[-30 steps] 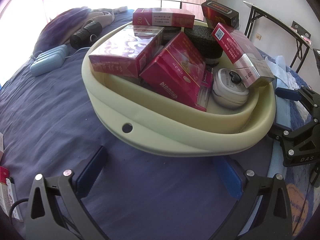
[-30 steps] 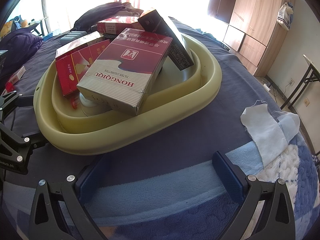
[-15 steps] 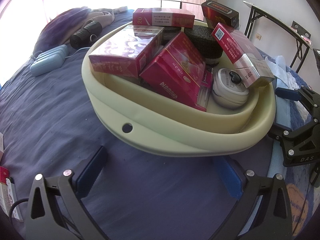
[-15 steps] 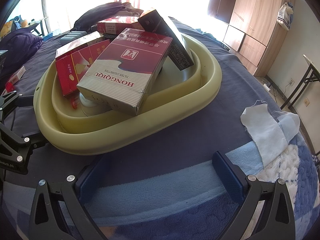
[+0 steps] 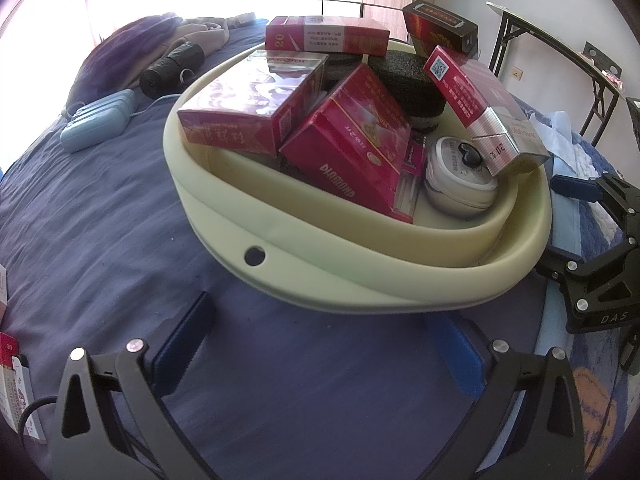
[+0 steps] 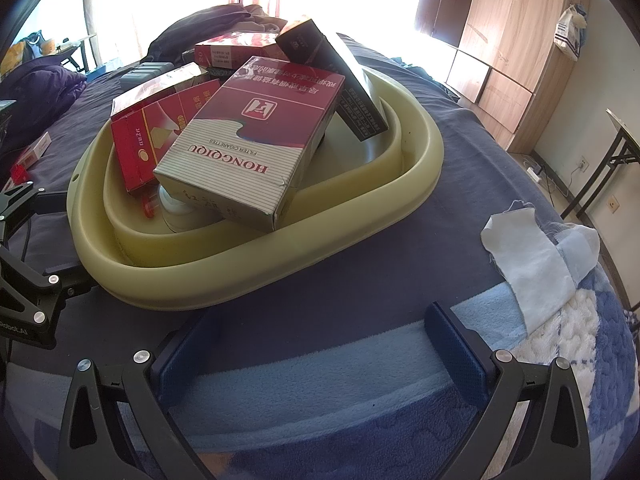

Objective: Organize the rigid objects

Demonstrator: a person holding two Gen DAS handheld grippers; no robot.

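1. We hold both tongs released and empty: the left tongs (image 5: 320, 344) rest low over the dark blue bedcover (image 5: 100, 208), the right tongs (image 6: 320, 348) over the light blue towel (image 6: 320, 364), each with its jaws spread wide and nothing between them.

2. The things to sort sit straight ahead of both tongs, heaped in the pale green basin (image 5: 360, 276). From the left tongs, the big red carton (image 5: 352, 148) leans nearest, a flatter red carton (image 5: 248, 108) lies ahead to the left, and the round white tin (image 5: 456, 184) sits ahead to the right under the red and silver carton (image 5: 480, 112).

3. From the right tongs, that red and silver carton (image 6: 256, 148) lies on top and nearest, with a black carton (image 6: 340, 80) propped just behind it.

4. We judge the top carton the sensible first pick, since it pins the tin and others lean near it.

5. We approach with the jaws across its narrow sides, not its broad face, which looks wider than the opening.

6. We lift straight up before drawing back, so the leaning cartons do not slide.

7. More small packs (image 5: 12, 392) lie at the far left edge of the left tongs' view, outside the basin.
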